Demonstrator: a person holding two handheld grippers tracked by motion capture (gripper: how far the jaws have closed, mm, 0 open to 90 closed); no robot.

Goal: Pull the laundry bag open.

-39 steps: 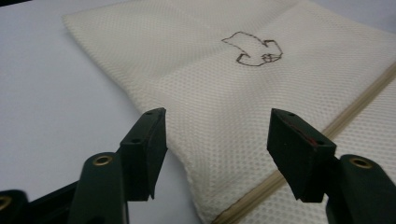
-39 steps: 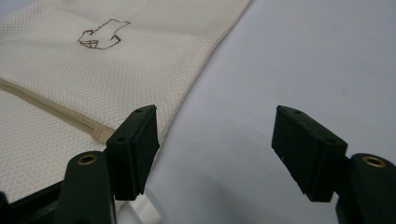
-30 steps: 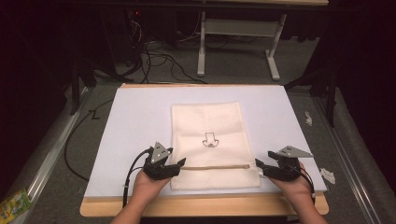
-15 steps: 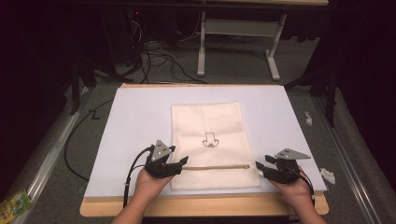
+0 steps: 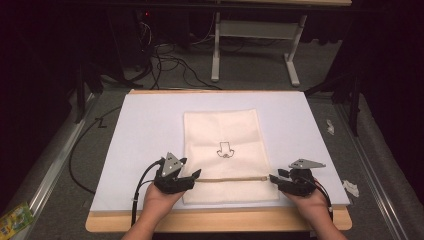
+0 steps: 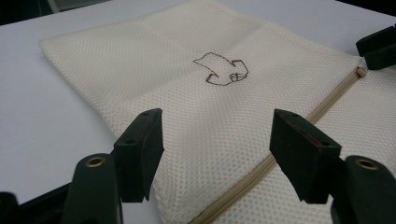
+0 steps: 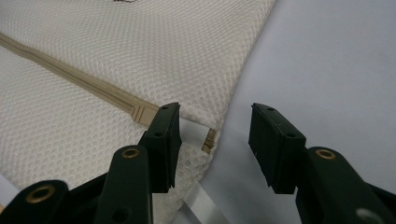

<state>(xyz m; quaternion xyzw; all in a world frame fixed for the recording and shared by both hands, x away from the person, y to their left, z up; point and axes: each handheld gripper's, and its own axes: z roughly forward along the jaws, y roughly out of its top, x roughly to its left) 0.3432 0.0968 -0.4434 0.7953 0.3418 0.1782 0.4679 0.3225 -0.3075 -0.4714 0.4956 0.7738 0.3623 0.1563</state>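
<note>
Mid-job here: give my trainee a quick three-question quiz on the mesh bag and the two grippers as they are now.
1. True or false: the left gripper is shut on the mesh bag.
2. Which end of the zipper is the right gripper at? A) the person's left B) the person's right
3. What is stitched on the bag above the zipper?

Key:
1. False; its fingers stand open over the bag's edge.
2. B
3. A small dark outline motif; its subject is unclear.
</note>
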